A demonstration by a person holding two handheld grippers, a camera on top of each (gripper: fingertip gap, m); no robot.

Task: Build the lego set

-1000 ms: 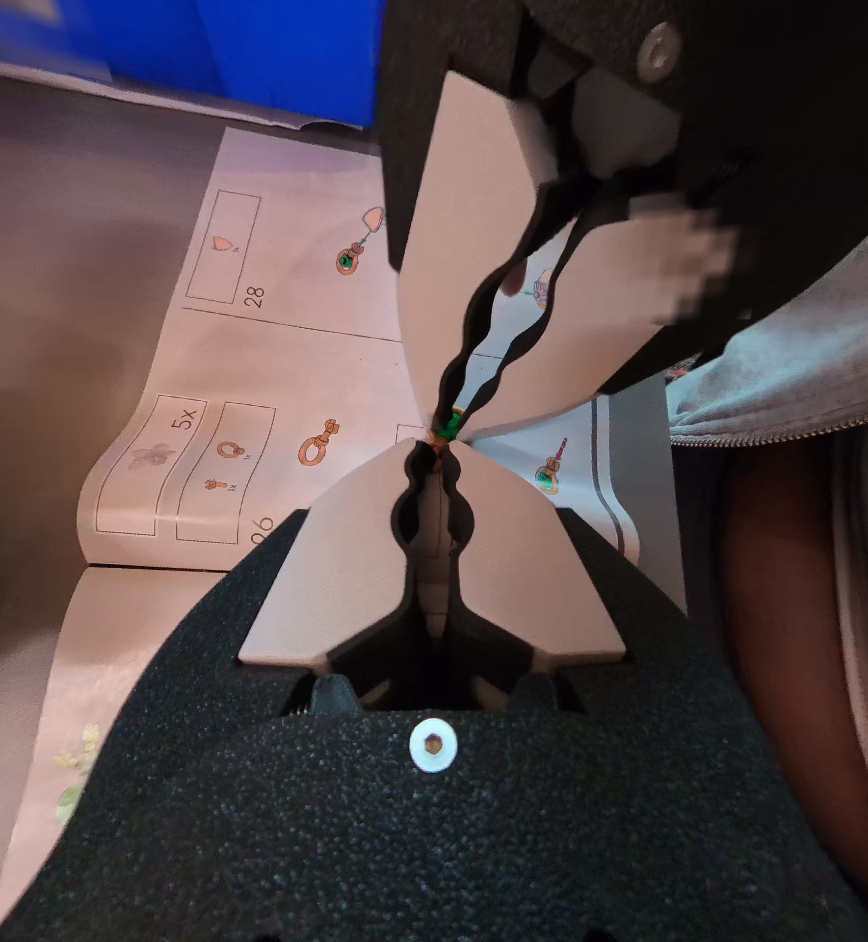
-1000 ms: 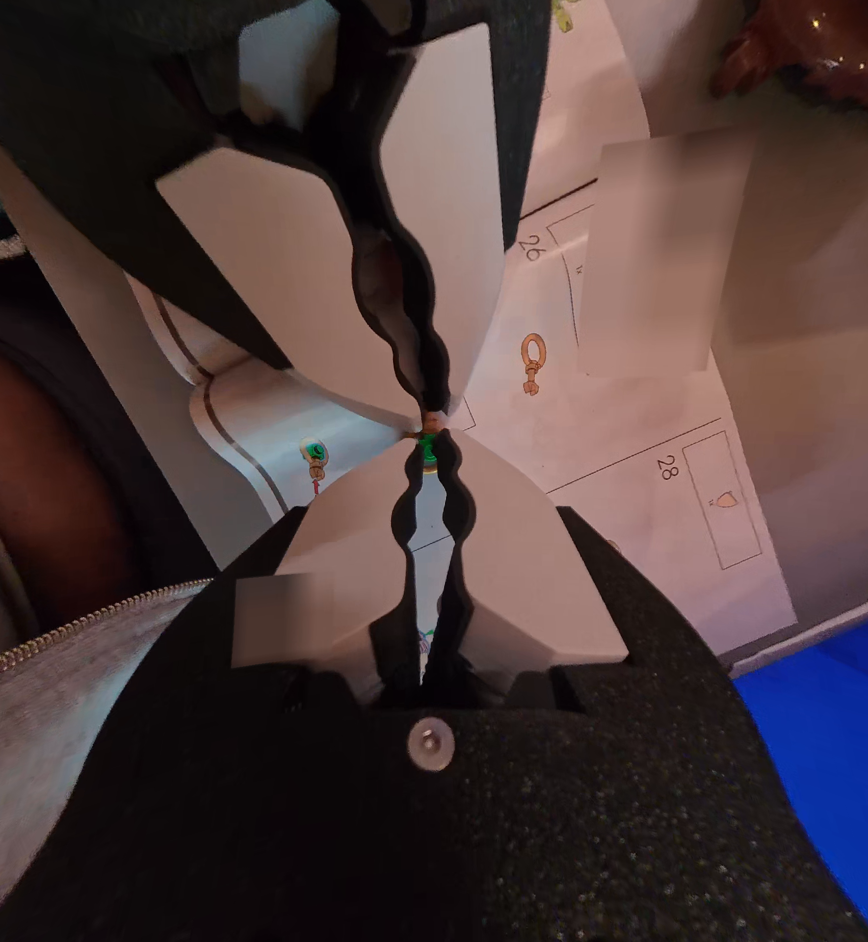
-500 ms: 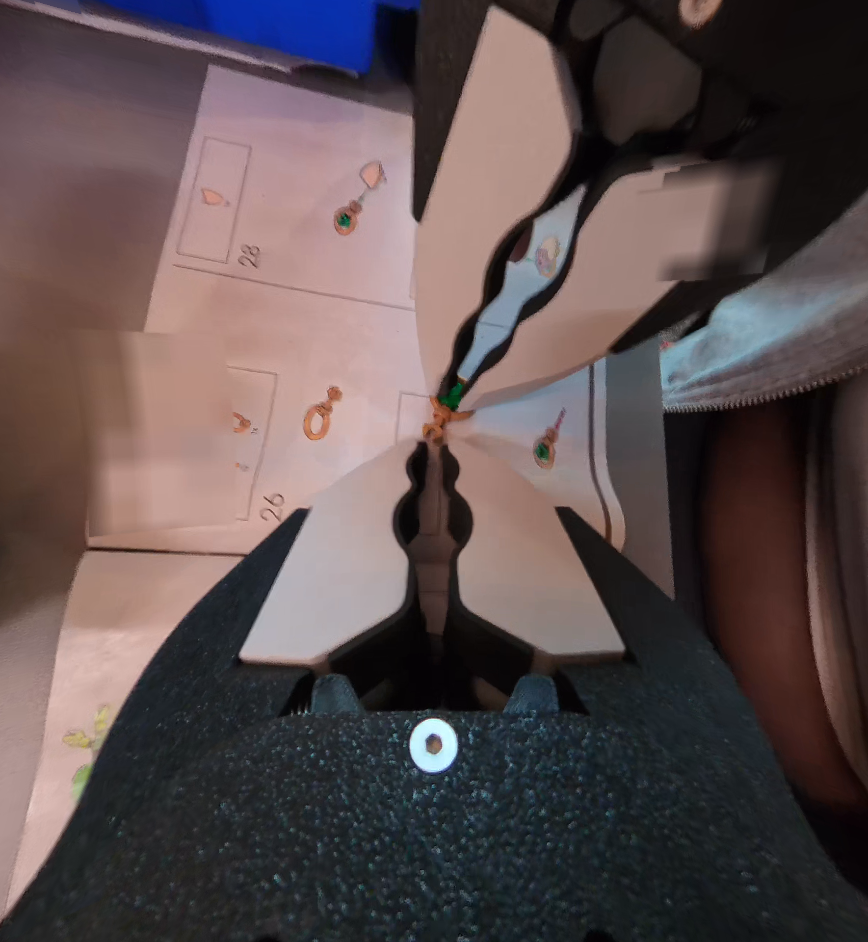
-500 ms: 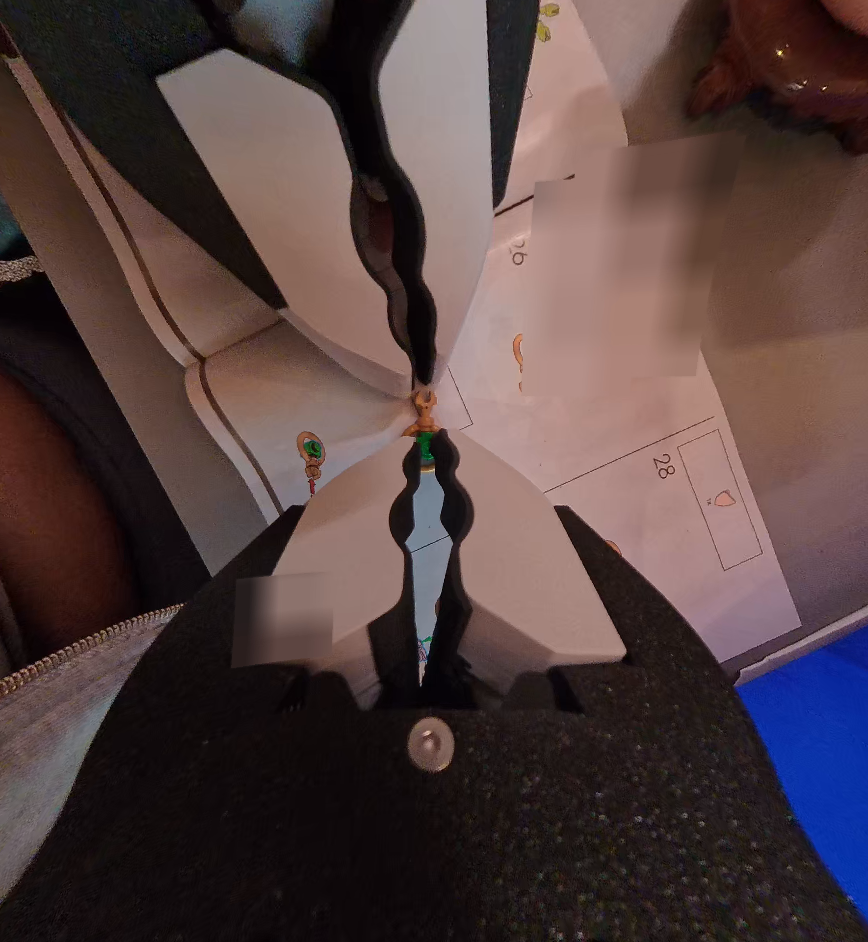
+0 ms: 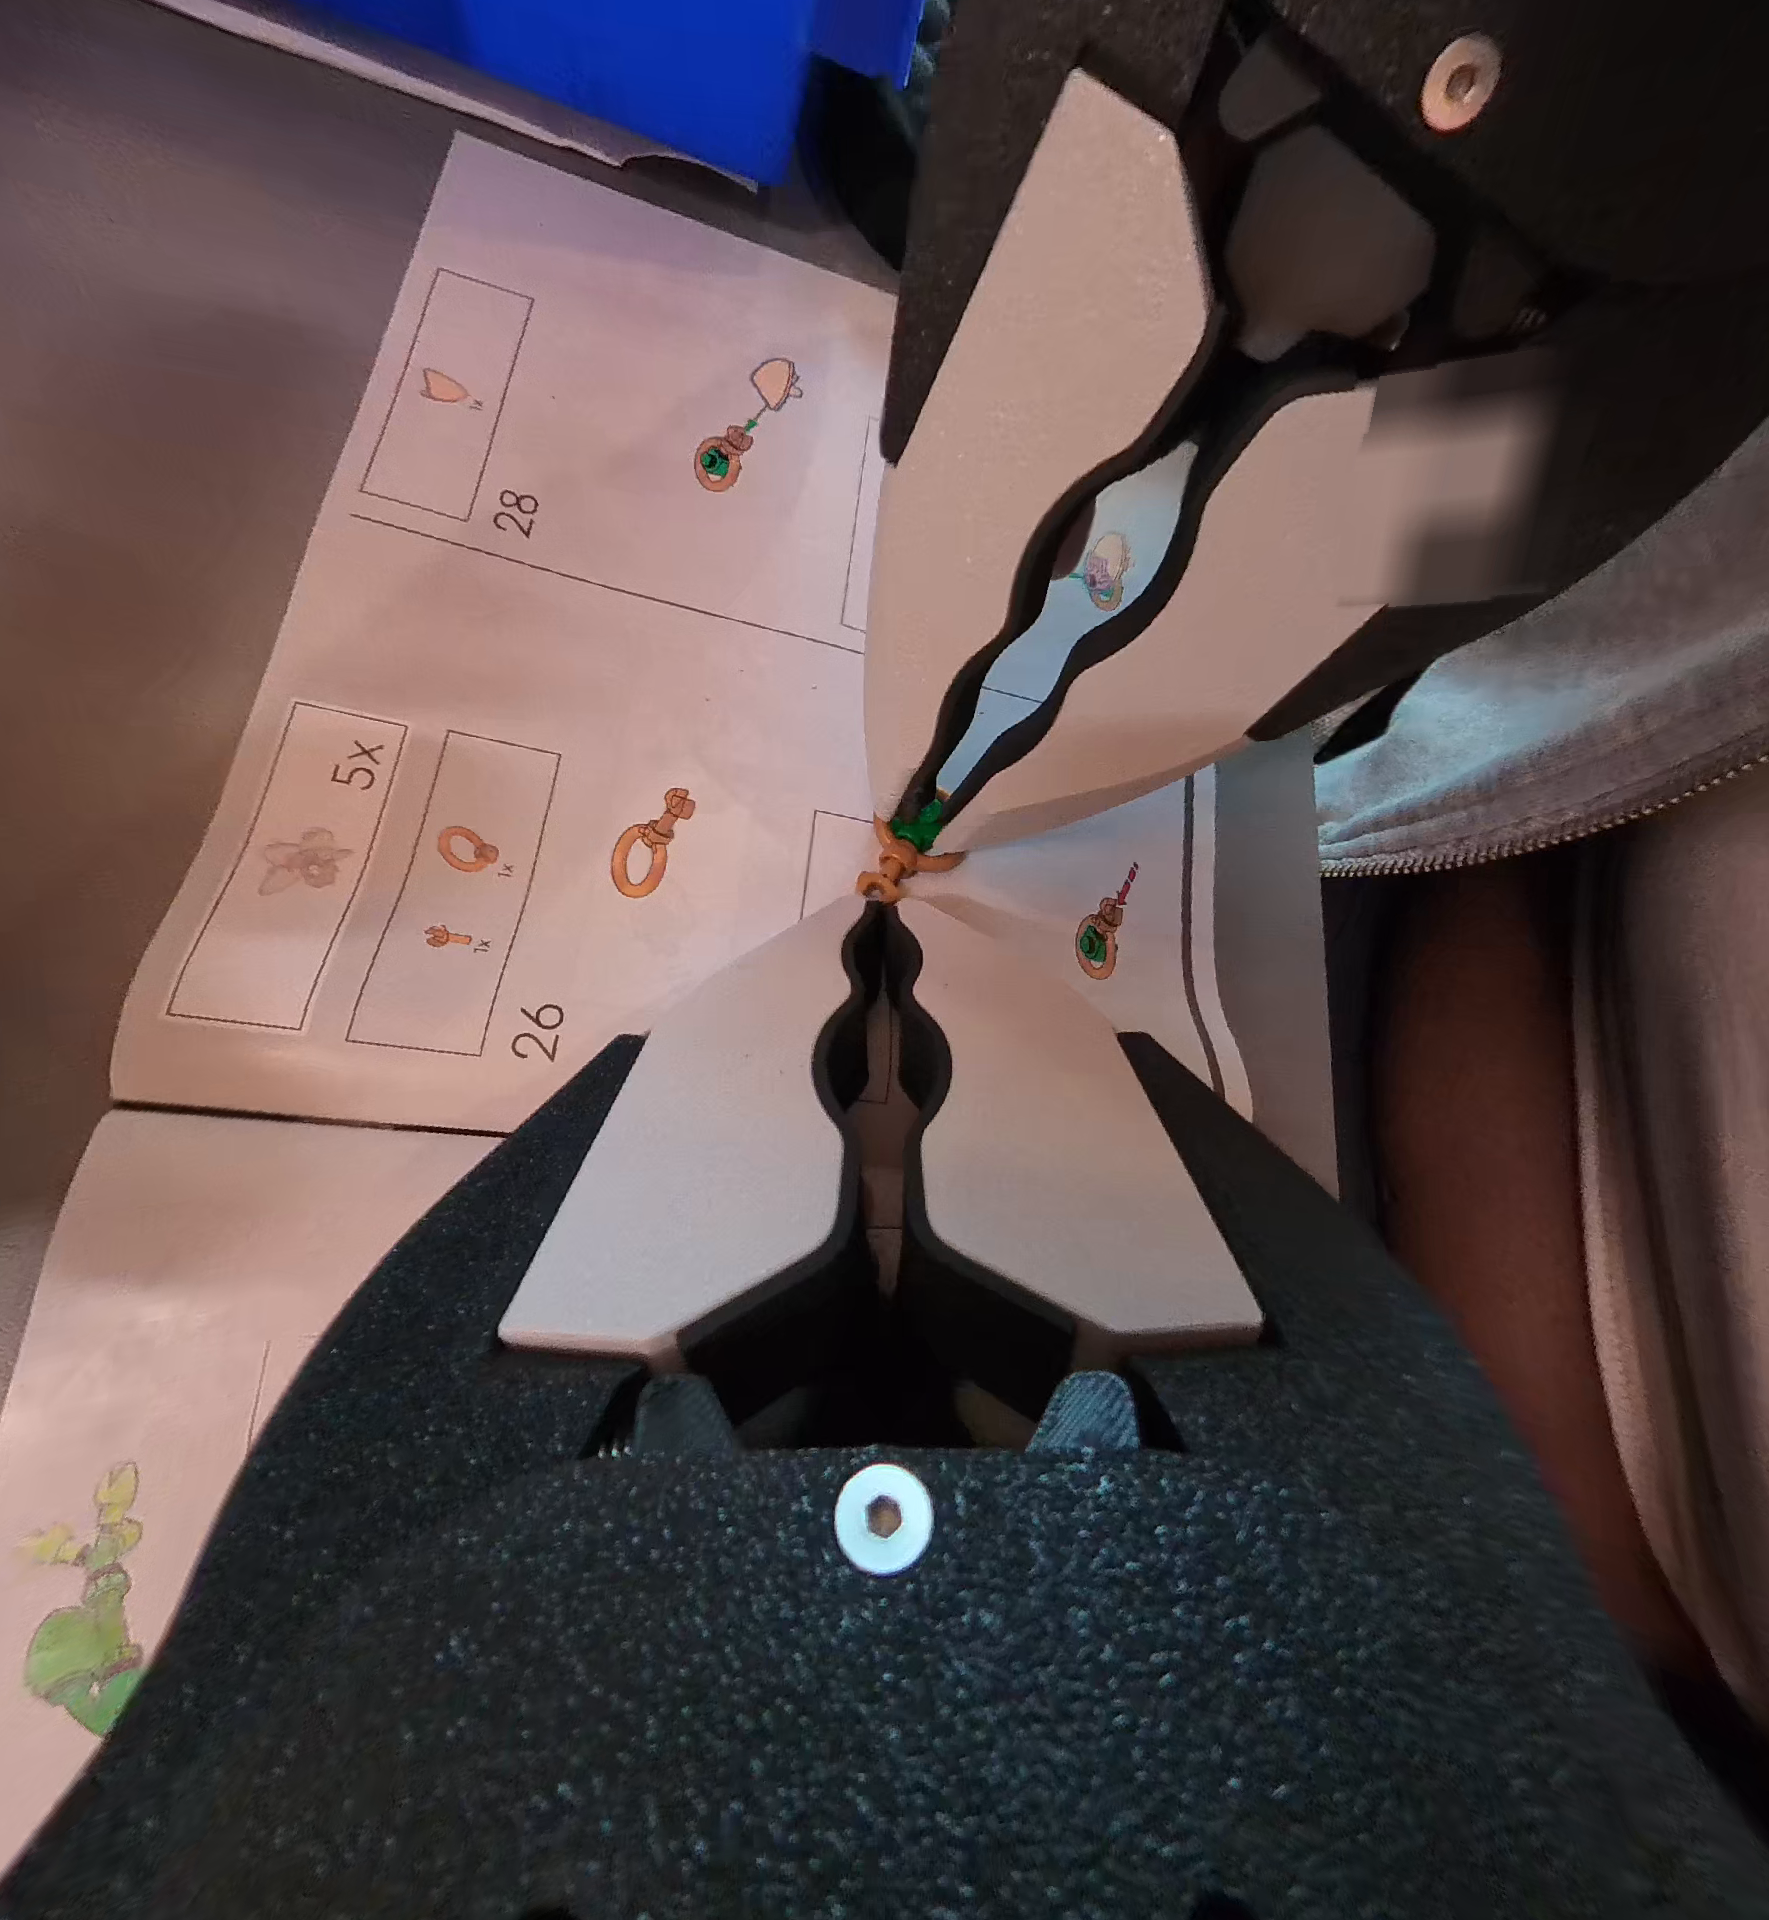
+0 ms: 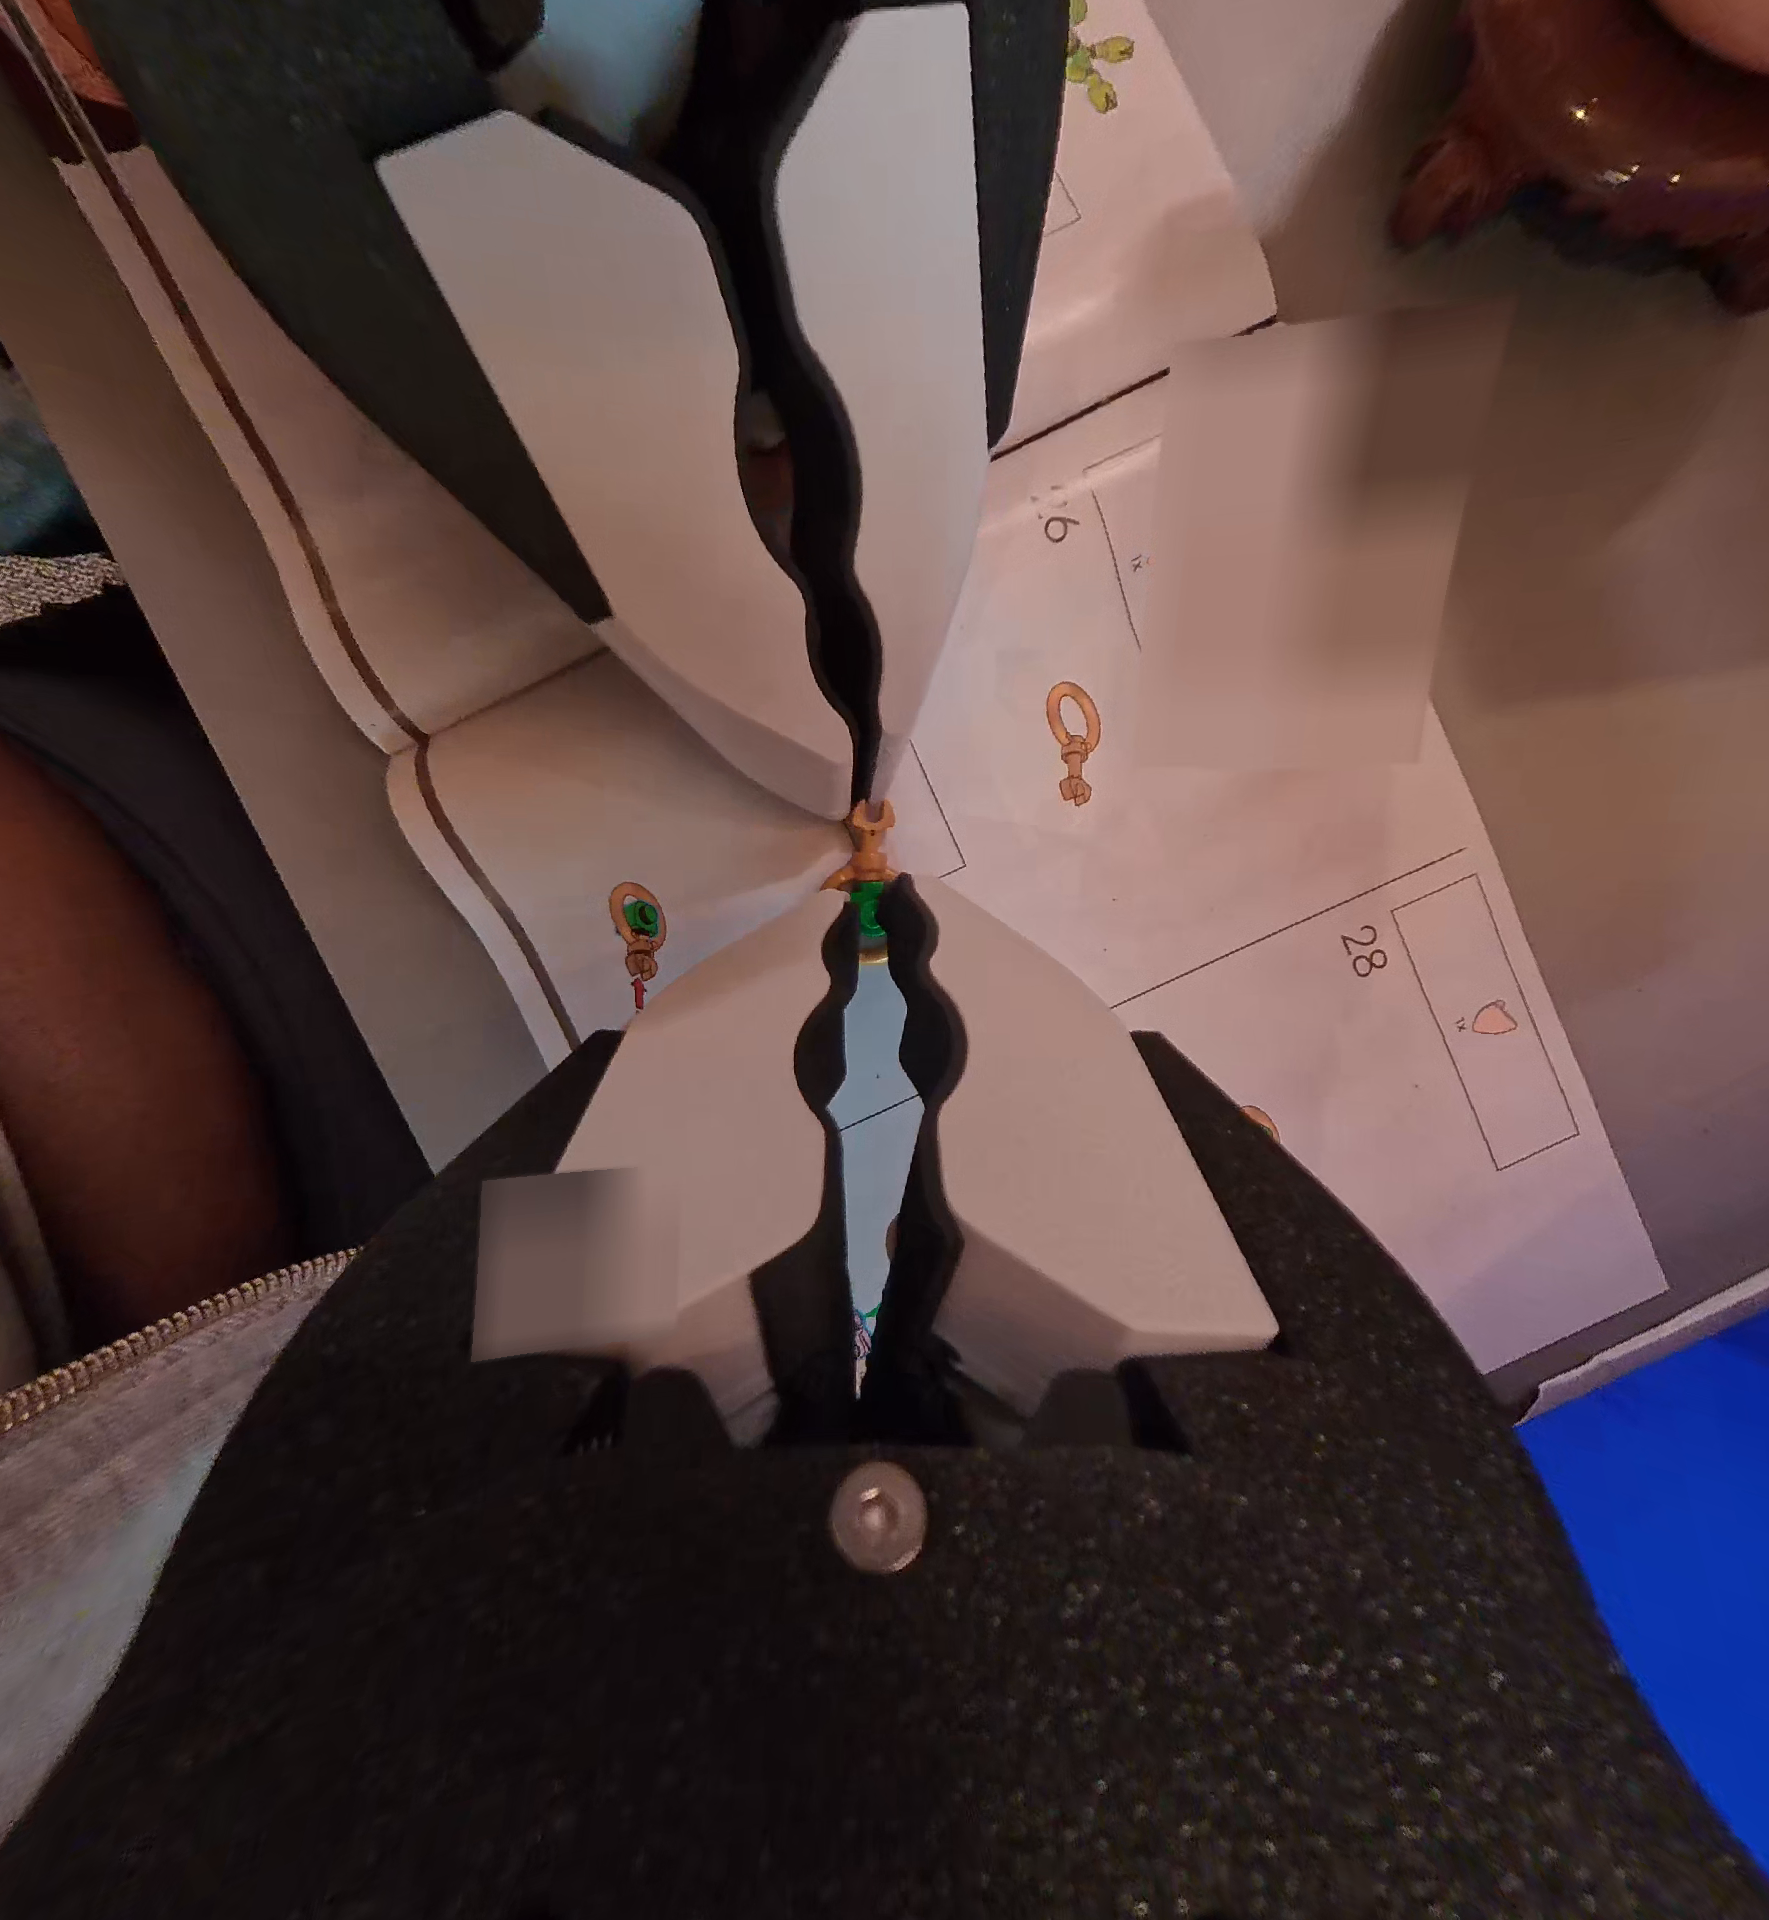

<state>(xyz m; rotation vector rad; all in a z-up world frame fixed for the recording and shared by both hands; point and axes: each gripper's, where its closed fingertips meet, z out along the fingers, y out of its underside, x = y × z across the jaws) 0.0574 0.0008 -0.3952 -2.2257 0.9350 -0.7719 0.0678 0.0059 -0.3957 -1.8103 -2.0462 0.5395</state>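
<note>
Left gripper (image 5: 875,912), black body with pale grey fingers, had its tips pressed together; whether they were pinching the tan stem end of the small tan-and-green lego piece (image 5: 901,852) or only touching it, I couldn't tell. In the left wrist view the right gripper (image 5: 916,821) came in from 1 o'clock, tips meeting the left ones at frame centre. Right gripper (image 6: 872,914), same black-and-grey build, was clamped on the green stud end of that piece, with a narrow slit left between the wavy black pads further back. In the right wrist view the piece (image 6: 867,852) sat just above centre: green part between the right tips, tan clip end pointing to 12 o'clock and touching the tips of the left gripper (image 6: 867,784), which reached down from the top. The piece hung in the air above the open white paper instruction booklet (image 5: 589,644), which lay flat and filled the 9 to 12 o'clock area of the left view. Blue plastic bin (image 5: 651,73) sat at 11 o'clock in the left view, 4 o'clock in the right view (image 6: 1711,1558). Grey zipped sleeve (image 5: 1586,727) at 3 o'clock. Glossy brown object (image 6: 1638,177) at 1 o'clock in the right view, too cropped to identify.
</note>
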